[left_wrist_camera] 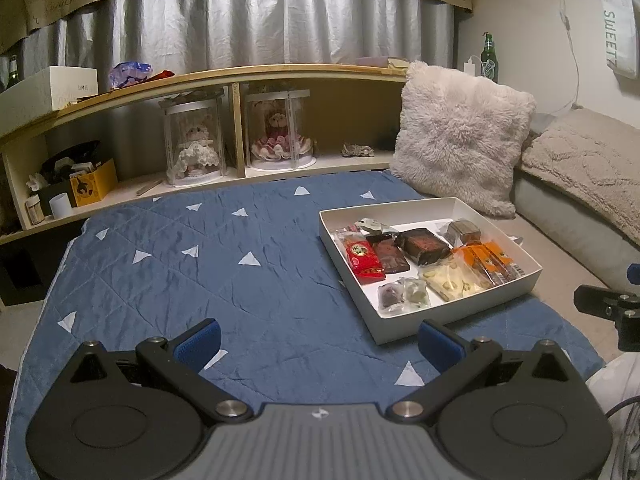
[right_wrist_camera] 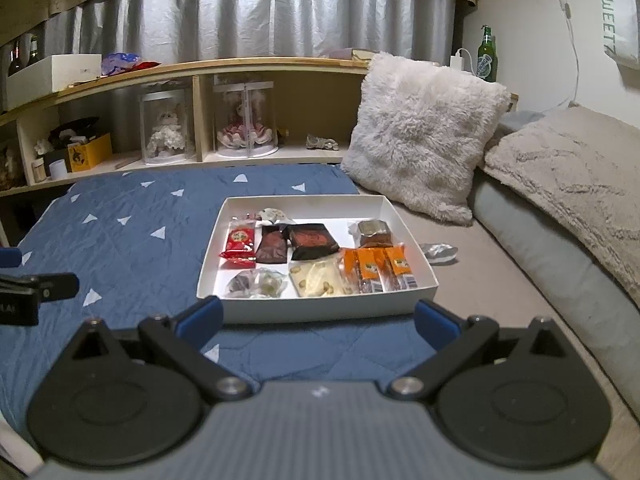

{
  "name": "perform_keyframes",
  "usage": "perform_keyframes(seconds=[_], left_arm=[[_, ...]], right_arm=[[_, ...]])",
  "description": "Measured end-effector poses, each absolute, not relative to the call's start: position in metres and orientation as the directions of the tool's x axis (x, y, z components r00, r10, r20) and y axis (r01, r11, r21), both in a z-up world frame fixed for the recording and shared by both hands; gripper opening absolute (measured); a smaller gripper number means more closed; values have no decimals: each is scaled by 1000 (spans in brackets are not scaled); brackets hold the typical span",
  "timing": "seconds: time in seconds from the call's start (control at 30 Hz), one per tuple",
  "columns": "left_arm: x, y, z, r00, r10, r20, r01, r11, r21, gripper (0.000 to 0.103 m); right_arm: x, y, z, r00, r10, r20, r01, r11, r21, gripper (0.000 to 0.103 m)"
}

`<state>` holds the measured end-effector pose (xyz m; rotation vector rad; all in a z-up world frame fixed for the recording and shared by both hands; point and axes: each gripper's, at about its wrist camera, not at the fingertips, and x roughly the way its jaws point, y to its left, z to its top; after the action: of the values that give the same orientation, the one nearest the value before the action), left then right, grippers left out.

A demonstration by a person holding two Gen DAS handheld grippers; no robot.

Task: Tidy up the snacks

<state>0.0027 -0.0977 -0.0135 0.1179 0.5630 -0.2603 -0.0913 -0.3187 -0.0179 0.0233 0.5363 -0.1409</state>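
A shallow white box [right_wrist_camera: 320, 310] [left_wrist_camera: 452, 316] lies on the blue quilt and holds several wrapped snacks: a red packet [right_wrist_camera: 239, 242], two dark brown packets [right_wrist_camera: 310, 240], orange bars [right_wrist_camera: 378, 270], a pale nut slab [right_wrist_camera: 318, 278] and clear-wrapped sweets [right_wrist_camera: 256, 283]. One silver wrapper [right_wrist_camera: 440, 251] lies outside the box on the beige sheet to its right. My right gripper [right_wrist_camera: 318, 322] stands open just in front of the box's near wall, with nothing between its fingers. My left gripper [left_wrist_camera: 318, 342] is open and empty over the quilt, left of the box.
The blue quilt [left_wrist_camera: 200, 264] spreads to the left. A fluffy white cushion [right_wrist_camera: 424, 132] and a beige blanket [right_wrist_camera: 568, 172] sit behind and right of the box. A low wooden shelf [left_wrist_camera: 224, 80] with boxed dolls, cartons and bottles runs along the back.
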Motion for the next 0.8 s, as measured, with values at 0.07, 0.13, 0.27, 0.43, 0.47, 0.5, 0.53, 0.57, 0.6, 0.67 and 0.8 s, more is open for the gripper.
perform_keyframes(seconds=[0.07,0.13,0.27,0.43,0.47,0.5,0.53,0.57,0.6,0.67,0.8], left_arm=[[3,-98,-13,814,-211,-541,276,960,40,103],[3,-98,-14,813,-212,-542,276,960,39,103],[2,-99,-14,813,-213,-542,277,960,38,103],[2,-100,-14,813,-212,-542,275,961,37,103],[2,-99,-14,813,-213,-542,276,961,37,103],[2,-99,-14,813,-214,-542,277,960,36,103],[2,-99,-14,813,-214,-542,277,960,36,103],[2,-99,-14,813,-214,-542,277,960,37,103],[2,-99,-14,813,-213,-542,277,960,37,103],[2,-99,-14,813,-214,-542,277,960,36,103],[2,-98,-14,812,-215,-542,278,960,35,103]], right_arm=[[-92,-317,-18,849,-132,-512,145,989,-14,102],[-92,-316,-18,849,-131,-512,145,989,-14,102],[-92,-312,-19,847,-134,-515,147,989,-16,102],[-92,-311,-19,846,-135,-515,150,989,-14,102],[-92,-311,-19,846,-136,-515,150,989,-14,102],[-92,-311,-20,846,-136,-516,150,989,-14,103],[-92,-311,-20,846,-135,-515,149,989,-14,102],[-92,-311,-20,846,-136,-515,150,989,-14,102],[-92,-311,-20,846,-135,-515,149,989,-14,102],[-92,-311,-20,846,-135,-516,149,989,-14,102],[-93,-310,-20,846,-136,-516,153,988,-11,102]])
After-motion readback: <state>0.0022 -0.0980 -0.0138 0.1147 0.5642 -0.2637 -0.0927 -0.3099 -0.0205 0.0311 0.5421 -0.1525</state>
